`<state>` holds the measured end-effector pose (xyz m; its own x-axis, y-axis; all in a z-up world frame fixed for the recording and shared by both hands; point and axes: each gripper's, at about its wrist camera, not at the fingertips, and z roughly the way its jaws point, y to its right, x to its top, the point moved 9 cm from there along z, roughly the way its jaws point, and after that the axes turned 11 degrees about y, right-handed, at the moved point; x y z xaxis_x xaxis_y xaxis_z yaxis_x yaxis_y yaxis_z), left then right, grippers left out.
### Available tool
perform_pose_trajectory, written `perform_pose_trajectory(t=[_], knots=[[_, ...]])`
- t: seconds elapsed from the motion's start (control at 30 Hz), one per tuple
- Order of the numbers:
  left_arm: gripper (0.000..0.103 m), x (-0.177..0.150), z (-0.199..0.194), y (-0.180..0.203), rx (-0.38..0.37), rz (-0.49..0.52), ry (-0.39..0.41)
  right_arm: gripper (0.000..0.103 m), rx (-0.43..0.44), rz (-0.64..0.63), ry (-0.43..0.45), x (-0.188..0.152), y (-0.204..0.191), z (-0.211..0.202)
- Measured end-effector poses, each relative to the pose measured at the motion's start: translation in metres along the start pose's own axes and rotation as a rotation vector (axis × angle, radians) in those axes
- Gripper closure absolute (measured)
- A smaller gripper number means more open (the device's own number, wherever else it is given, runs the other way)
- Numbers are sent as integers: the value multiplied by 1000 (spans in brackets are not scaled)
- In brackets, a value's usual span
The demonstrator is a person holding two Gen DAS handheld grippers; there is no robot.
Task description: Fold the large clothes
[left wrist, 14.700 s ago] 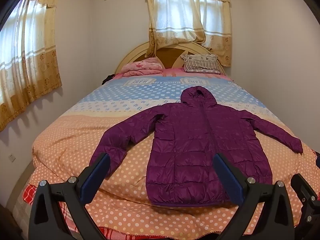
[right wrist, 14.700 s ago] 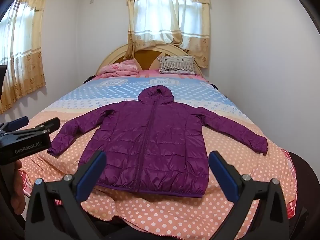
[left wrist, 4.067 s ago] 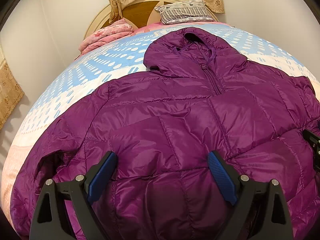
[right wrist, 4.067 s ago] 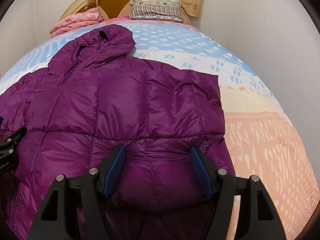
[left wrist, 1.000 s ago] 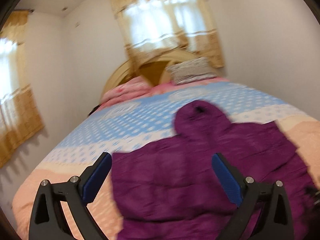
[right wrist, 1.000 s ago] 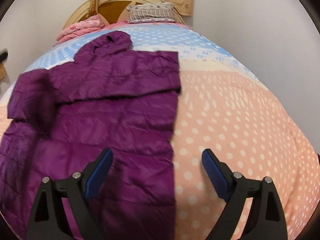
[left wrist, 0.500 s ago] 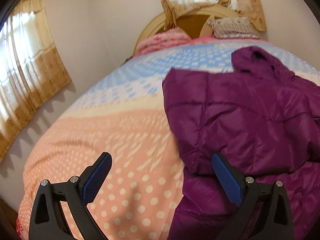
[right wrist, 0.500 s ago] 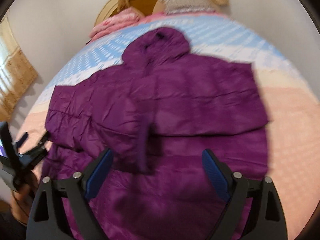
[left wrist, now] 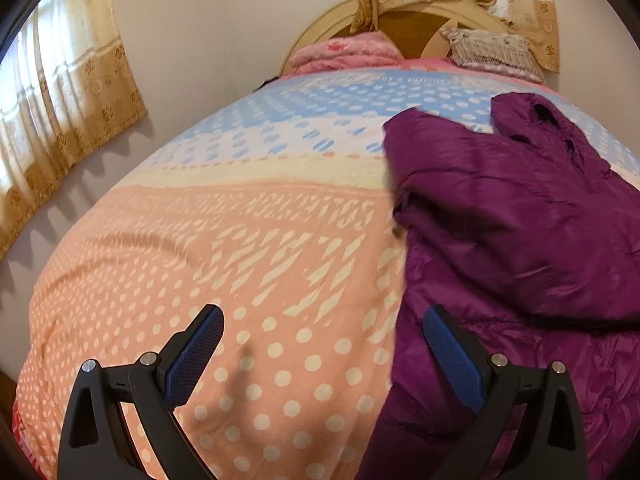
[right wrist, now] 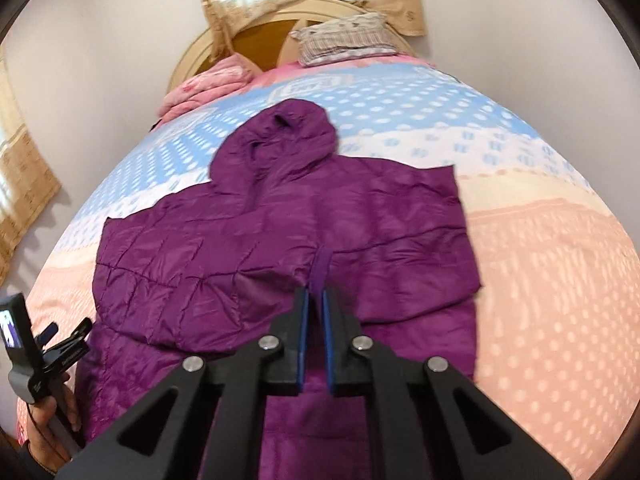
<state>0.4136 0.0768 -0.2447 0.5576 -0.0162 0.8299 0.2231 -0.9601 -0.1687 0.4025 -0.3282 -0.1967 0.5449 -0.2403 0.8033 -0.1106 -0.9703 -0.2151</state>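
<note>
On the bed: purple hooded jacket (right wrist: 280, 216), both sleeves folded across the chest.

Bedspread (left wrist: 200, 240) lettering is too distorted to read. Right gripper (right wrist: 315, 300) is clamped on a purple strip of the jacket at mid-body; a second ago its jaws stood wide over the jacket's right edge. Left gripper (left wrist: 320, 356) is spread wide, nothing between the pads, over the bedspread at the jacket's left edge; earlier it faced the headboard (left wrist: 404, 24).
</note>
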Motion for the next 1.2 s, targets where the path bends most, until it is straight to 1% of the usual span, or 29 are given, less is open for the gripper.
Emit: perform_pose_trajectory(t=[0.07,0.1,0.17,0.23,0.3,0.37,0.43,0.47,0.5,0.53,0.57,0.6,0.67,0.7,0.73,0.77,0.8,0.83,0.9,0.97,1.0,1.1,1.13,1.17,1.2], knots=[[3,-7,8,-1,6,4,-53,95,-61,-9,-18,-6,12,5],[3,-9,11,0,5,7,-72,95,-76,-10,-29,-10,17,9],[3,-11,13,0,0,7,-80,94,-157,-19,-41,-19,32,17],[3,-10,11,2,2,22,-73,94,-185,3,-44,-23,46,20],[3,-10,10,4,-4,37,-67,94,-237,1,-38,-23,59,22],[3,-11,10,2,-2,46,-69,92,-242,4,-37,-21,66,20],[3,-12,9,0,-7,32,-71,91,-233,3,-23,-16,65,13],[3,-13,9,-2,-4,25,-74,81,-207,12,-12,-11,60,9],[3,-14,10,-4,1,20,-80,66,-184,21,-2,-9,56,6],[3,-15,11,-5,6,17,-88,27,-154,30,10,-5,50,3],[3,-16,12,-7,17,18,-94,13,-124,35,27,-1,42,0],[3,-17,12,-9,33,22,-97,14,-95,26,36,2,31,0],[3,-20,12,-12,58,28,-100,17,-71,-25,10,1,11,8],[3,-22,11,-13,65,33,-104,21,-49,-54,-13,-2,0,14],[3,-23,11,-13,64,34,-108,32,-40,-79,-43,-8,-7,21],[3,-24,12,-14,61,33,-111,55,-47,-104,-84,-14,-11,30],[3,-26,12,-15,58,28,-117,71,-61,-128,-112,-19,-14,38],[3,-27,13,-16,55,24,-122,100,-85,-146,-107,-19,-12,41],[3,-29,13,-19,48,14,-127,100,-156,-166,-59,-7,0,42],[3,-30,13,-20,49,10,-129,100,-223,-151,-7,8,18,39],[3,-30,13,-19,50,14,-129,100,-256,-136,6,13,30,40],[3,-31,12,-20,62,31,-124,99,-317,-130,-7,15,53,48],[3,-30,12,-20,63,33,-123,99,-326,-123,-14,13,59,50],[3,-31,11,-21,62,31,-122,92,-292,-93,-28,10,59,52],[3,-30,12,-20,61,29,-124,89,-255,-67,-33,7,56,52]])
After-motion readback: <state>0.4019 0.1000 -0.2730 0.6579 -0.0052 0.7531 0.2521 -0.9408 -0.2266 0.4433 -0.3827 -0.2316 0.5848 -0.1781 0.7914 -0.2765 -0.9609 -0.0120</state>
